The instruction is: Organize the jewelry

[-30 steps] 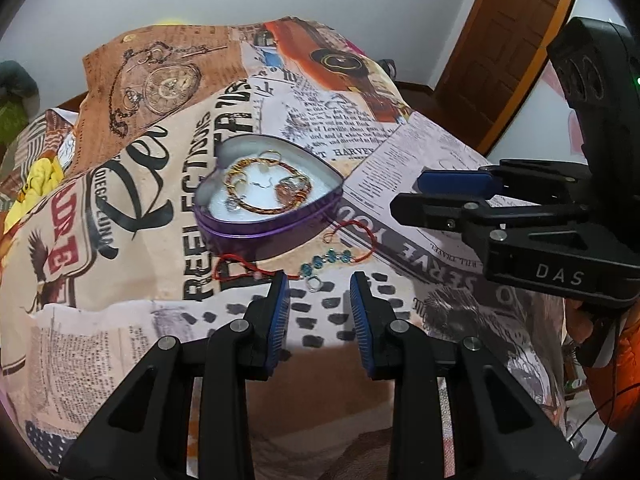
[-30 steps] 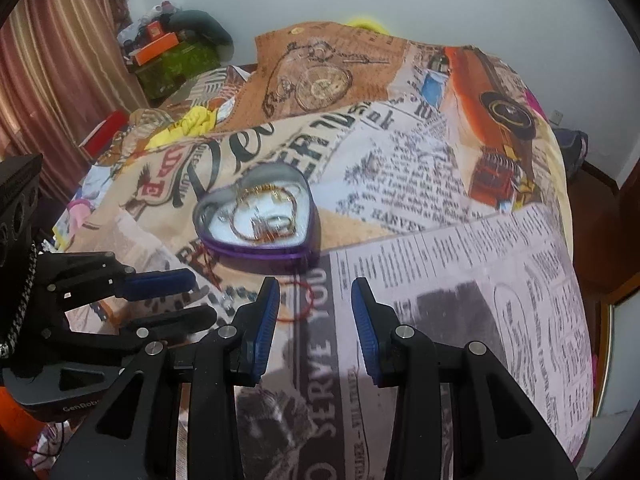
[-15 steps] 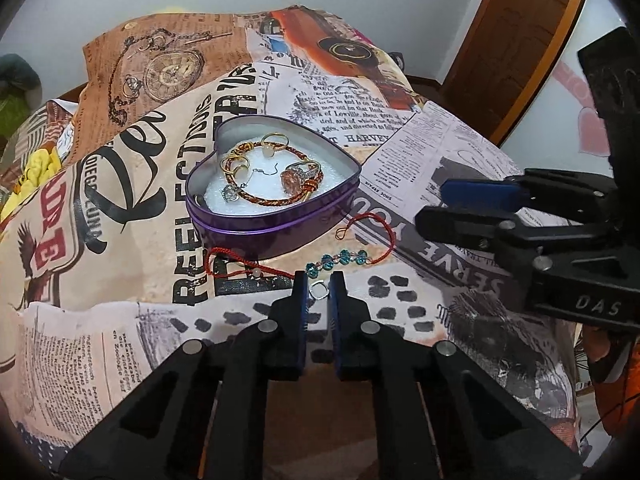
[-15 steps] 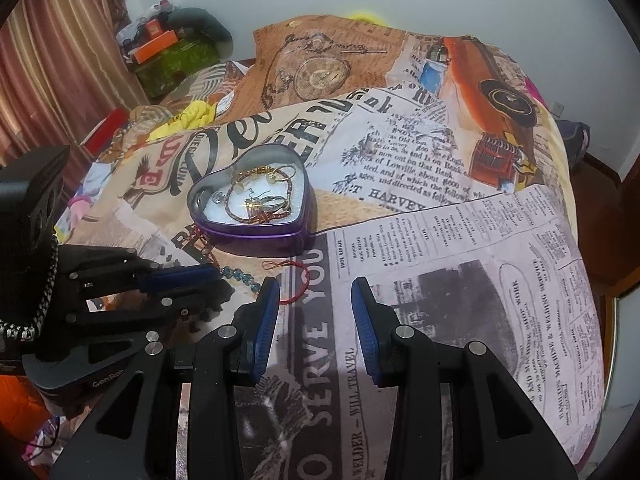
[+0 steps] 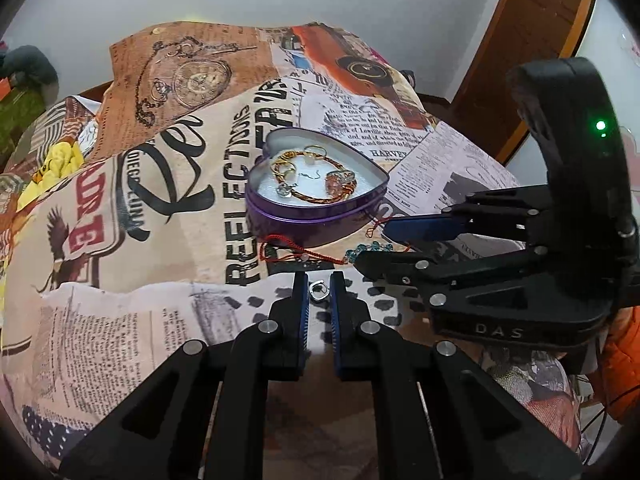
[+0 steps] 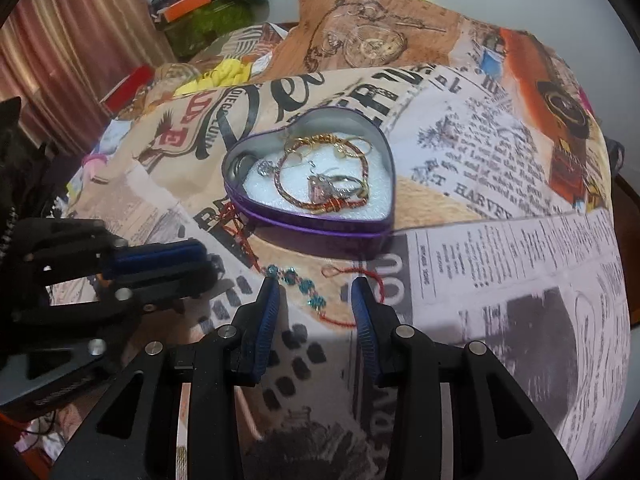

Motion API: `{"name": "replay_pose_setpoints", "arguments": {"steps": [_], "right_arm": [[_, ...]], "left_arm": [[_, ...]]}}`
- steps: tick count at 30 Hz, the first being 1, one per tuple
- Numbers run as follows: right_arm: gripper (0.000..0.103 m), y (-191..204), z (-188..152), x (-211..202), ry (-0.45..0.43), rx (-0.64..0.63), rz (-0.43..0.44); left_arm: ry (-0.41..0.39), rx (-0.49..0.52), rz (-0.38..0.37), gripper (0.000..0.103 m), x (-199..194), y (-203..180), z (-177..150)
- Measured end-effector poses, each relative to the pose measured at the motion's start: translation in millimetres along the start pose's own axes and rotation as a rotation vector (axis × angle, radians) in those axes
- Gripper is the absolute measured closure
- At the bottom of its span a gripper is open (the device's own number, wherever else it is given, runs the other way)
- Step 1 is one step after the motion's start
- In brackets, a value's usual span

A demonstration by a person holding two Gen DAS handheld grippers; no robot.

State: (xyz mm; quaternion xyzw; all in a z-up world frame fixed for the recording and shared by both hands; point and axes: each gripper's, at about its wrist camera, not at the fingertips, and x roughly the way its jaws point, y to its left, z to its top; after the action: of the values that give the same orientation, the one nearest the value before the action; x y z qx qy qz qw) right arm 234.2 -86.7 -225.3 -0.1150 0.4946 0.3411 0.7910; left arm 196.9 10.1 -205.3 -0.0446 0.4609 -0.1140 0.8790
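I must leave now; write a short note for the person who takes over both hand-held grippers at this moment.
Left hand-held gripper: nearly shut around the small silver ring; whether it truly pinches it, I cannot tell.
Right hand-held gripper: open, fingers straddling the red cord bracelet with blue beads on the bedspread.
Done: a braided bracelet and some rings lie in the purple heart tin.
Left: put the silver ring and the bead bracelet into the tin.

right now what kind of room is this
Most likely a bedroom in a home. The purple heart-shaped metal tin of jewelry sits on what looks like a bed covered by a newspaper-print fabric bedspread. Brownish-red pleated curtains hang at one side, and a brown wooden door stands at the other.
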Motion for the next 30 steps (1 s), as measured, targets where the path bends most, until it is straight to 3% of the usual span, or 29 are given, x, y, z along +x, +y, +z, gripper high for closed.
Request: {"name": "replay_pose_setpoints", "arguments": {"steps": [3,5,6,16,30], "right_arm": [[0.071,2,-1,0,-0.011,-0.019,0.002],[0.092,4,-1,0,-0.015,-0.030,0.005],[0.095,5,-1,0,-0.014,-0.035,-0.002],[0.096,9,-3,-28,-0.085,-0.003,-0.020],[0.096,14,21,-102,-0.296,0.013,-0.083]], "left_arm": [[-0.009,-0.010,-0.001,0.094,-3,2,1],[-0.015,-0.013,-0.003,0.094,-5,1,1],[-0.019,-0.014,-0.004,0.094,-6,1,1],[-0.064,-0.005,0.014,0.094,-29,-5,6],[-0.161,0.012,0.040,0.094,-67,-8,22]]}}
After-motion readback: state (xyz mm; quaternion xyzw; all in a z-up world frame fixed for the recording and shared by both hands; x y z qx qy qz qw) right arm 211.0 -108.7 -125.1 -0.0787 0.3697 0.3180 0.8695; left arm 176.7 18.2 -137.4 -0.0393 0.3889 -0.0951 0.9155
